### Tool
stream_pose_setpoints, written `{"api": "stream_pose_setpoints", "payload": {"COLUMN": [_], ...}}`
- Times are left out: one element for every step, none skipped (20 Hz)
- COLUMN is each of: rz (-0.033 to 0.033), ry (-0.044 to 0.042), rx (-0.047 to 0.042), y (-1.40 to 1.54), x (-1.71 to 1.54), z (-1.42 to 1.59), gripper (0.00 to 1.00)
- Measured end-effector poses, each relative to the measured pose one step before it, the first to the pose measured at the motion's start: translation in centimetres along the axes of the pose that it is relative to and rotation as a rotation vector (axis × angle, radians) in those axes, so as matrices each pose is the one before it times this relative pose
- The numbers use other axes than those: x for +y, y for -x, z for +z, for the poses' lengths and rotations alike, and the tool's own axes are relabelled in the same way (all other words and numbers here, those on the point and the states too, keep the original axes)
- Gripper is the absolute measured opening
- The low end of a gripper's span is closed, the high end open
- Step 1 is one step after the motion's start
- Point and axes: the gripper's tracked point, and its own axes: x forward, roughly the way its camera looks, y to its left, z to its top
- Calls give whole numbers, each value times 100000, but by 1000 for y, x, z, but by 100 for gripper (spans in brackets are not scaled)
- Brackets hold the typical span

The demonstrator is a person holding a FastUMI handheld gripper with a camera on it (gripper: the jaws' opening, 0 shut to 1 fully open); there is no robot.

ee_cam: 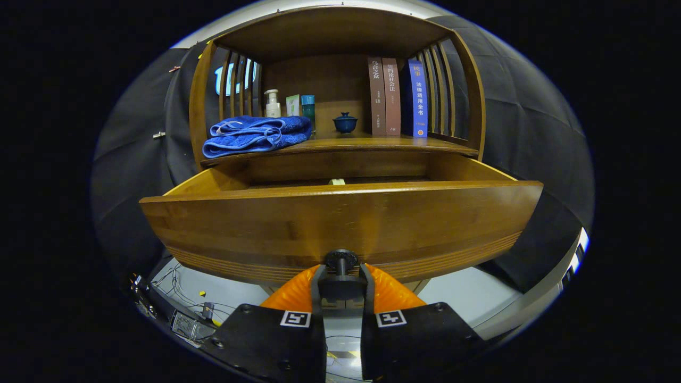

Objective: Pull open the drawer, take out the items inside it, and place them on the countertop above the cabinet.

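Gripper view puts you right up against the drawer, which stands pulled well out of the wooden cabinet, its broad front panel spreading just beyond your fingers. Your gripper has its two orange fingers drawn in close on either side of the dark round knob low on the drawer front, and they look clamped on its stem, with the knob's head sitting just ahead of the tips. Over the top edge of the front panel you can see only a sliver of the drawer's inside, where a small pale item peeks up at the middle; you cannot tell what it is.

Above the drawer, the countertop carries a folded blue towel at its left end, hanging slightly over the front edge. Behind the towel stand a white pump bottle, a pale green box and a teal bottle, close together. Near the middle of the countertop sits a small dark blue lidded cup, apart from the bottles. To its right, three books stand upright against the slatted side of the cabinet, two brown and one blue. Below the drawer, cables lie on the pale floor.
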Motion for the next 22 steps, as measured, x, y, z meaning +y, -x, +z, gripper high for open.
{"api": "stream_pose_setpoints", "payload": {"rz": [84, 116, 54, -45, -5, 134, -174, -153, -105, -37, -54, -55, -26, -85, 141, 193, 256, 581, 117, 247, -498, -153], "ry": [242, 154, 273, -65, -205, -503, -135, 658, 25, 75, 192, 341, 217, -16, -283, -398, -389, -298, 57, 426, 844, 1020], "rx": [118, 180, 262, 456, 678, -278, -130, 265, -39, -25, -31, -65, -29, -20, -80, 104, 302, 176, -807, -1226, -959, -663], "y": [268, 258, 278, 148, 110, 172, -8, 128, 62, -116, -34, 17, -27, 33, -179, 171, -186, 209, 173, 188, 44, 134], "x": [-52, -16, -19, -47, -36, -56, 65, -35, -85, 97, -4, 3, -41, -27, 18, 91, -47, 158, 73, 48, 3, 24], "z": [-211, -193, -272, -318, -402, -144, -83, -143, 214, -114, -26, 32, -51, 7, -30, 39, -169, 132, 402, 377, 349, 329], "gripper": [30, 30, 30, 30, 30, 30, 30, 29, 30, 30, 30, 30, 30, 30, 30, 32, 34, 42, 51, 61, 71, 80]}}
